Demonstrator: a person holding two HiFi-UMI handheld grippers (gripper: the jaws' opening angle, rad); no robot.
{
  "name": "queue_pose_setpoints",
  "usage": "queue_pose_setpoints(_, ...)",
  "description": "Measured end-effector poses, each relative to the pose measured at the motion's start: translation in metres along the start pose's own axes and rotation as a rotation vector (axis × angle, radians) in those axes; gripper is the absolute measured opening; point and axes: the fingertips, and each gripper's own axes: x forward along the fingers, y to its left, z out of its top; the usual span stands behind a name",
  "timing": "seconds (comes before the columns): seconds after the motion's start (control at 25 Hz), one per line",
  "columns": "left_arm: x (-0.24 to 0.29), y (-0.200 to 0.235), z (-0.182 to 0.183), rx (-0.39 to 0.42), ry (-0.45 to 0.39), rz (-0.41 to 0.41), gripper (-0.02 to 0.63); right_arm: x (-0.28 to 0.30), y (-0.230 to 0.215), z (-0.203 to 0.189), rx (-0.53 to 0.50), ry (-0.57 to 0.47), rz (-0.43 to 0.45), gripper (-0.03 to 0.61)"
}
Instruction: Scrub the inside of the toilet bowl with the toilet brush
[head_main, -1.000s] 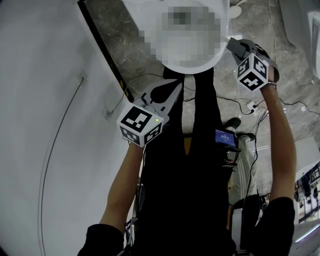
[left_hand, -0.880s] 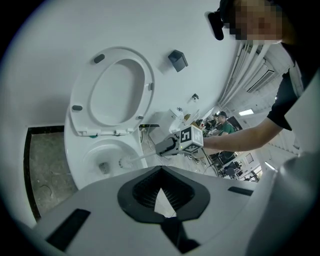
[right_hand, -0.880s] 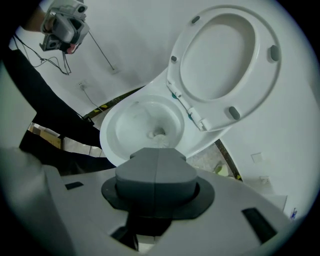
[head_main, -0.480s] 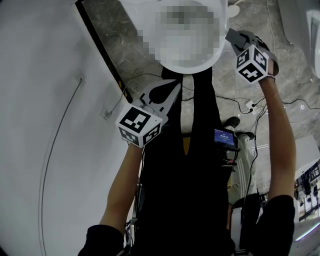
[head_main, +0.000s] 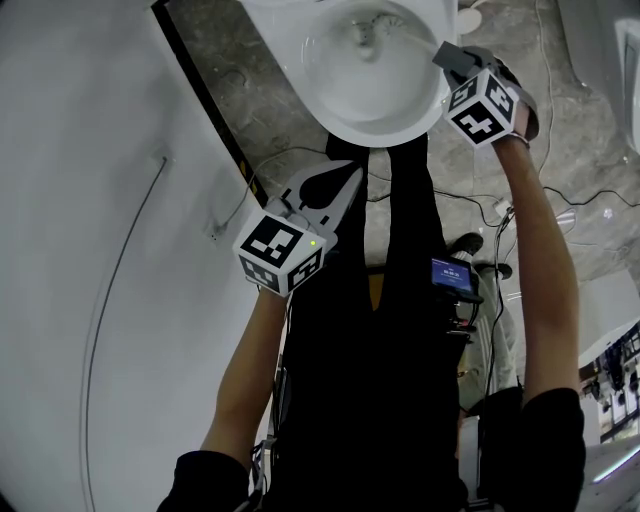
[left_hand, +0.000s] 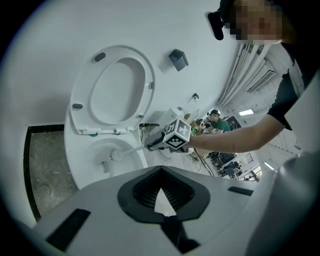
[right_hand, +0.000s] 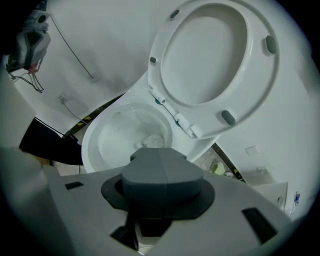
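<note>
Compared with the frame one second back, the right gripper (head_main: 452, 60) has moved up and to the left in the head view. It now sits over the right rim of the bowl (head_main: 395, 122), at upper right of the frame. The left gripper (head_main: 352, 175) has kept its place at centre left, before the person's dark clothing and well apart from the bowl.

Right gripper: fingers clamped on the handle of the brush (head_main: 368, 32), as its own view shows, with the white bristle head showing just past the jaw tips. Left gripper: fingers together, nothing between them.

Brush position: the head is inside the bowl, low near the drain, at top centre of the head view. I cannot tell whether the bristles touch the porcelain.

Brush axis: the long axis runs from the right gripper at upper right toward upper left, with the head end pointing left and down into the bowl. In the left gripper view the handle slopes from centre down to the left.

The seat (left_hand: 120, 90) stands raised against the wall.
</note>
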Motion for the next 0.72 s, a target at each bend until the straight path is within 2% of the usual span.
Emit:
queue_pose_setpoints(0.36, -0.004, 0.003, 0.008, 0.008, -0.006, 0.010, 0.011, 0.022, 0.003, 0.022, 0.070, -0.006, 0.025, 0.161)
queue_pose_setpoints(0.56, -0.011, 0.006, 0.001, 0.009, 0.014, 0.023, 0.011, 0.027, 0.009, 0.047, 0.153, -0.062, 0.030, 0.160)
queue_pose_setpoints(0.72, -0.014, 0.008, -0.004, 0.005, 0.024, 0.029, 0.011, 0.034, 0.017, 0.065, 0.176, -0.077, 0.039, 0.160)
